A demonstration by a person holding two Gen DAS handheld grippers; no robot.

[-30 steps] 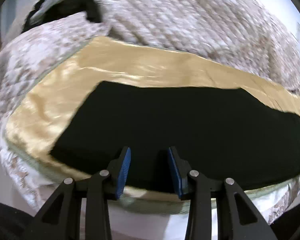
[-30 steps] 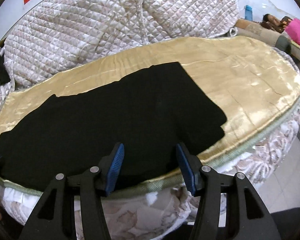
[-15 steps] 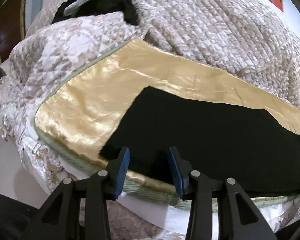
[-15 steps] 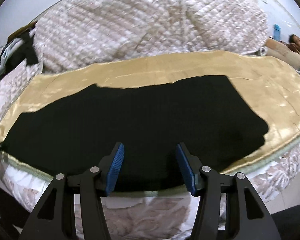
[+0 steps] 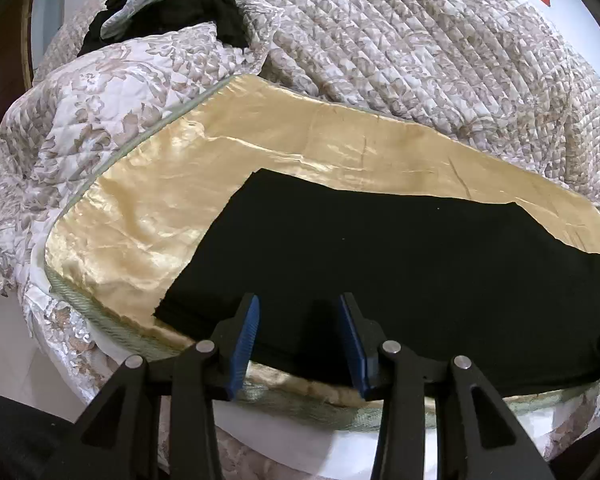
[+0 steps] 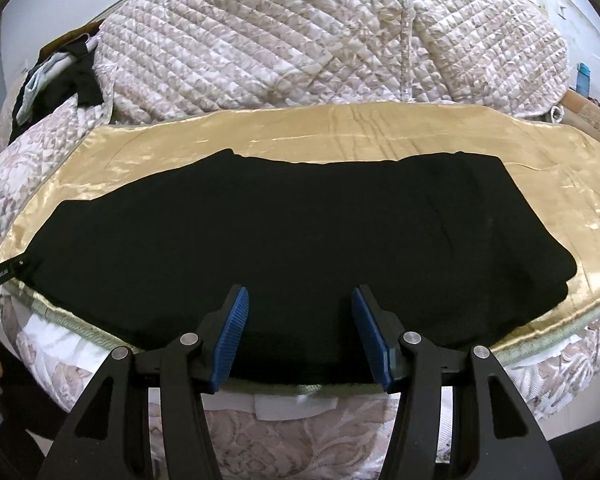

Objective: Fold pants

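Observation:
Black pants [image 5: 400,256] lie flat and lengthwise along the near edge of a gold satin sheet [image 5: 148,216]. They also show in the right wrist view [image 6: 300,236], with the wider end at the right. My left gripper [image 5: 298,316] is open and empty, over the near edge of the pants close to their left end. My right gripper [image 6: 298,312] is open and empty, over the near edge about mid-length. The left gripper's tip shows at the far left of the right wrist view [image 6: 4,274].
A quilted floral bedspread [image 6: 320,40] is bunched behind the gold sheet [image 6: 380,128]. A pile of dark and pale clothes [image 5: 172,4] sits at the back left. The bed's edge [image 5: 300,400] drops off just under the grippers.
Both views have swung left along the pants. The left gripper now faces their left end, the right gripper their middle. Both jaws stay open.

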